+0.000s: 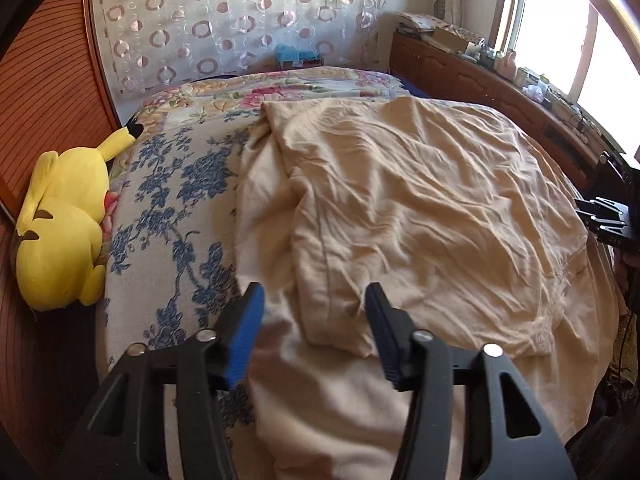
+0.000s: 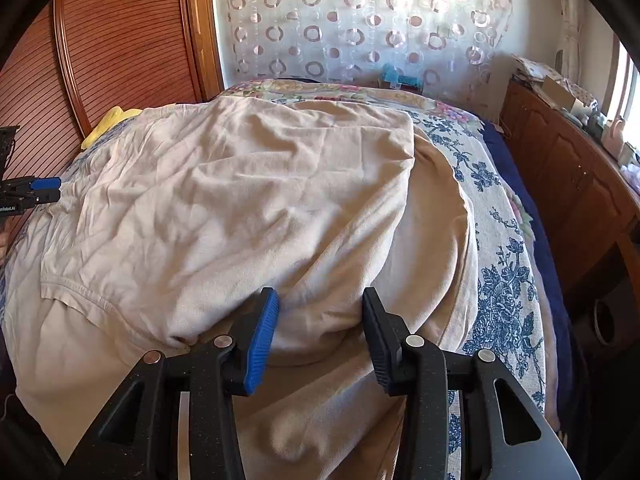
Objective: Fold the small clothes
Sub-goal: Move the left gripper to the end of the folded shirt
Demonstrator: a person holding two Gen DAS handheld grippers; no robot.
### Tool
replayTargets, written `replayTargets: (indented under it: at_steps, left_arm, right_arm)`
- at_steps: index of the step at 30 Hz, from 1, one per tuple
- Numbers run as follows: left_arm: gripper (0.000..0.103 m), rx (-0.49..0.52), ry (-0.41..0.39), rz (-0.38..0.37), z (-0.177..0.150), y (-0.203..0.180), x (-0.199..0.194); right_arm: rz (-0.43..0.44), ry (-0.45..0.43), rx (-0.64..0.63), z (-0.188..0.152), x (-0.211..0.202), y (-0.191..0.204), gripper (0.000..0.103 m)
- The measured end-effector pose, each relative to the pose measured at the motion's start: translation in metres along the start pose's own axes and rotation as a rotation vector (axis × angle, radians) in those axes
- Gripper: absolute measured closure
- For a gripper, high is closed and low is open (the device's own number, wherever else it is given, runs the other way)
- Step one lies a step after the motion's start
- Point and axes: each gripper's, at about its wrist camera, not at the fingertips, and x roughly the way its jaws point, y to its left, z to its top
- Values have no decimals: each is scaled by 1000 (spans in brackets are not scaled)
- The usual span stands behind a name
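Observation:
A wrinkled beige garment (image 1: 400,208) lies spread on the bed, its upper layer folded over a lower one. In the left wrist view my left gripper (image 1: 316,304) is open, its blue pads (image 1: 246,336) either side of the garment's near left folded corner. In the right wrist view the same garment (image 2: 240,208) fills the middle. My right gripper (image 2: 320,312) is open, over the near right part of the fold. Each gripper shows small at the other view's edge, the right one (image 1: 600,216) and the left one (image 2: 44,190).
The bed has a blue floral cover (image 1: 172,208). A yellow plush toy (image 1: 64,236) lies at its left edge by a wooden slatted panel (image 2: 120,40). A wooden cabinet (image 2: 568,168) with clutter runs along the right under a window. A circle-pattern curtain (image 1: 240,20) hangs behind.

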Motion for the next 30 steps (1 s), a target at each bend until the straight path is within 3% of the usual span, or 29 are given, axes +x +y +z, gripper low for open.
replayTargets:
  at_steps: [16,17,20,30]
  left_arm:
    - [58,72,20,40,-1,-12,10]
    - [67,73,19,31,-1,-13,9]
    - [75,85,10,10,-1,-19,7]
    - [76,95,13,42,5,-24,9]
  right_arm:
    - [0,0,-4,1,1,0,59]
    - [1,0,-4,1,1,0,59]
    - [1,-1,-4,1,1,0,59]
    - [3,-1,-6,1,1,0,59]
